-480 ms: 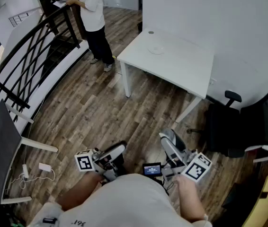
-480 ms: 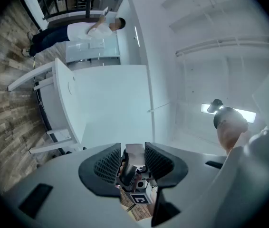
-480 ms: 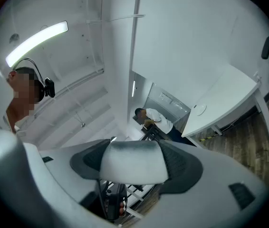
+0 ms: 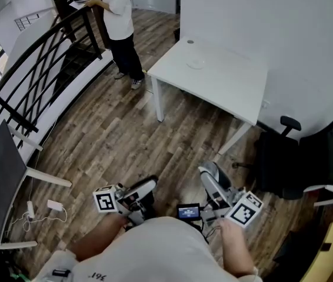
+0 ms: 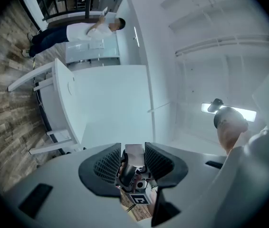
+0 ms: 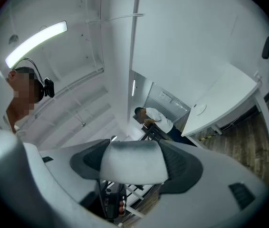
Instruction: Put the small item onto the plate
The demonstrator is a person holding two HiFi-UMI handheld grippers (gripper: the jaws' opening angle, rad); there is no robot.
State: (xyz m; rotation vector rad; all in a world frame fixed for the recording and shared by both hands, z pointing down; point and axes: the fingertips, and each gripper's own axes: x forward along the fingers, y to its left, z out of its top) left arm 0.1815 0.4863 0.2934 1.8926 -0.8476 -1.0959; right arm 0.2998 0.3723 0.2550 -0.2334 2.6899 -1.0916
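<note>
A pale round plate sits towards the far end of the white bench. The small dark item lies on the bench just beyond the plate, not touching it. We hold both tongs well short of the bench. The left tongs stand narrowly apart around a small white piece. The right tongs gape wide, and a pale blurred block spans their pads.
</note>
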